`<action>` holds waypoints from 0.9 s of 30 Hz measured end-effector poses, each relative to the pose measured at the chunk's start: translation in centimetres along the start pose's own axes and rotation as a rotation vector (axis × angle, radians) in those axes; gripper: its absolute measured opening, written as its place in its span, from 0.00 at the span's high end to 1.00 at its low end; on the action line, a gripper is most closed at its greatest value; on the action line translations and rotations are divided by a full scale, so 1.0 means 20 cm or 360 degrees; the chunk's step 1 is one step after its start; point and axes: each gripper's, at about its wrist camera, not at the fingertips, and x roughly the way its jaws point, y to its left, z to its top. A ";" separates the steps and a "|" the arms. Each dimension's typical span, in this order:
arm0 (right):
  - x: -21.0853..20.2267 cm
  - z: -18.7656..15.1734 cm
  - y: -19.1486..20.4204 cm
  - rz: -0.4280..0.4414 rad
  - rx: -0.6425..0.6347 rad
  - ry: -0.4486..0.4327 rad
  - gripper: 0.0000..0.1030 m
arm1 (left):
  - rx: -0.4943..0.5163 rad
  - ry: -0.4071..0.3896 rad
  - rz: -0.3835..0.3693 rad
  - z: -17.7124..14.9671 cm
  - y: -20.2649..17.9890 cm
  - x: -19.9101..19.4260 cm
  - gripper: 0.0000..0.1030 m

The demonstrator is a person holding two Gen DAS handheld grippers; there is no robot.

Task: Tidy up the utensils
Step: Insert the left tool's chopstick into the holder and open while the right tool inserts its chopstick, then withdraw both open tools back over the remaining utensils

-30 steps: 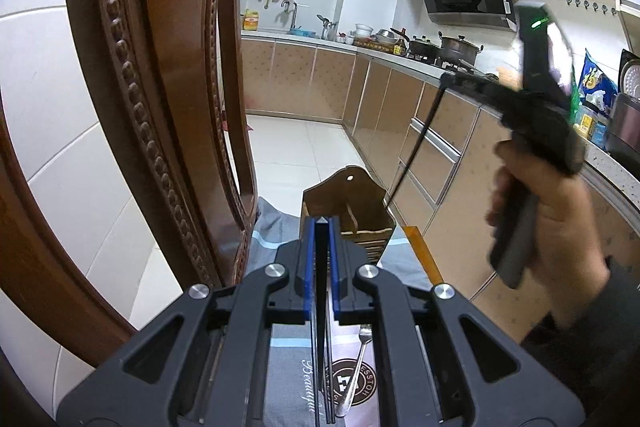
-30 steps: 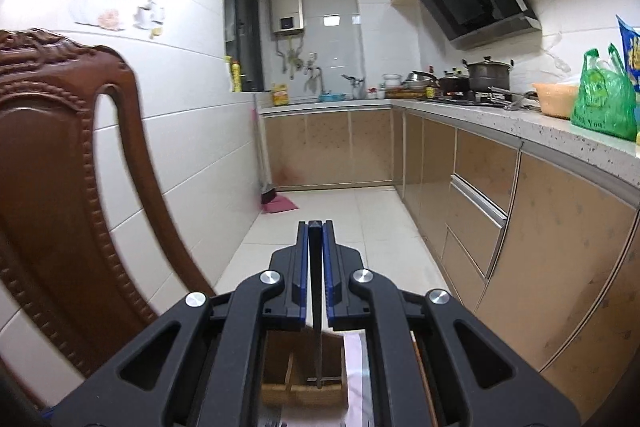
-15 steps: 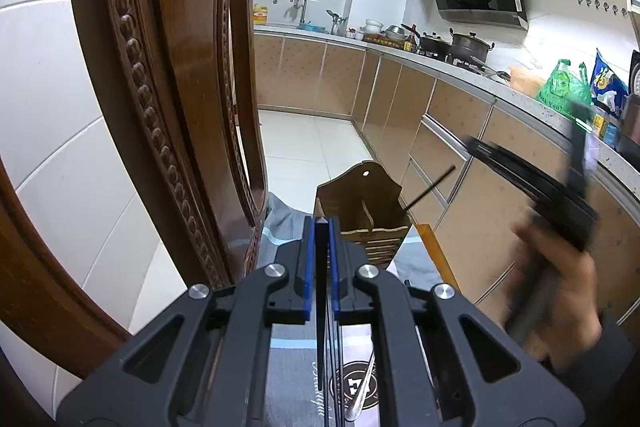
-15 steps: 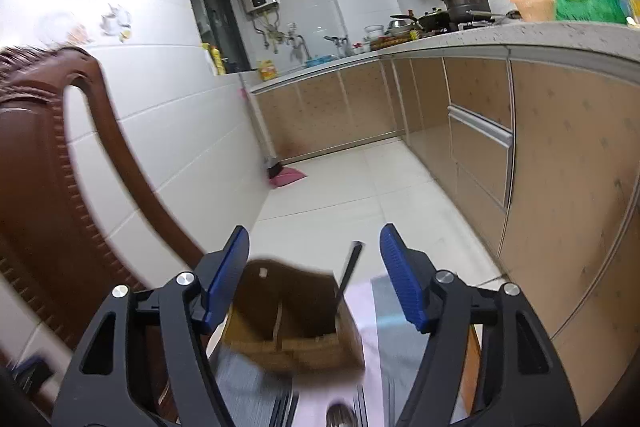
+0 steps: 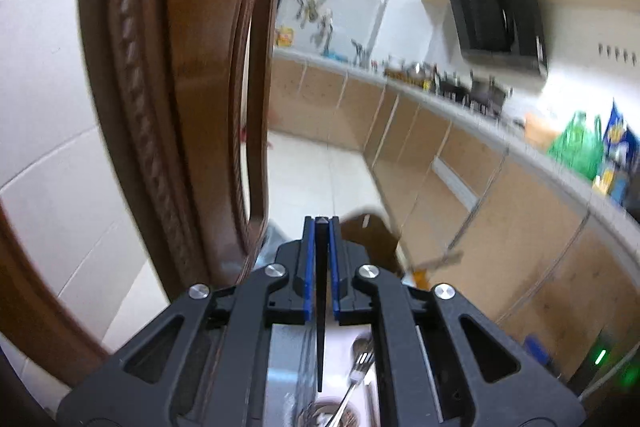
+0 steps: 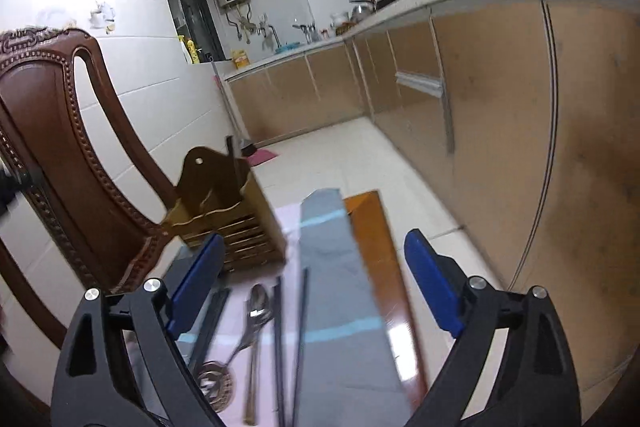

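My left gripper (image 5: 320,223) is shut on a thin black chopstick (image 5: 320,327) that runs back between its blue pads. Just beyond its tips stands the brown wooden utensil holder (image 5: 370,239). In the right wrist view the same holder (image 6: 228,215) has one black chopstick (image 6: 234,159) standing in it. My right gripper (image 6: 314,239) hovers over the cloth (image 6: 336,291), its jaws opening wide with nothing between them. Below it lie a spoon (image 6: 256,311), loose black chopsticks (image 6: 278,331) and a small strainer (image 6: 214,383). A fork (image 5: 356,379) lies under the left gripper.
A carved brown chair back (image 6: 60,131) rises at the left, close to the holder. An orange table edge (image 6: 380,259) runs along the right of the cloth. Kitchen cabinets (image 6: 500,115) and tiled floor (image 6: 332,167) lie beyond.
The right gripper let go of its black chopstick into the holder, opened wide and dropped toward the cloth. The left gripper rose a little, still gripping its chopstick.
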 end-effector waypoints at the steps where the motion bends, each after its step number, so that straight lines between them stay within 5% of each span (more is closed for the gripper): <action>1: 0.01 0.00 -0.03 0.0015 0.0050 0.0015 0.13 | -0.0025 -0.0058 -0.0007 0.07 -0.02 0.00 0.94; 4: 0.03 -0.01 -0.09 0.0016 0.0104 0.0032 0.13 | -0.0058 -0.0176 -0.0021 0.23 -0.07 0.03 0.94; 11: 0.07 0.02 -0.12 0.0028 0.0123 0.0054 0.13 | -0.0178 -0.0158 -0.0078 0.39 -0.05 0.37 0.94; 21: 0.12 0.03 -0.09 0.0062 0.0085 0.0098 0.13 | -0.0157 0.0083 -0.0016 0.13 0.01 0.90 0.91; 23: 0.12 0.04 -0.08 0.0071 0.0068 0.0094 0.13 | -0.0070 0.0163 -0.0013 0.05 -0.02 0.92 0.51; 24: 0.12 0.03 -0.08 0.0077 0.0061 0.0096 0.13 | -0.0030 0.0171 0.0001 0.01 -0.03 0.90 0.19; 27: 0.11 0.04 -0.07 0.0116 0.0053 0.0101 0.13 | 0.0158 0.0150 0.0055 -0.11 -0.06 0.73 0.14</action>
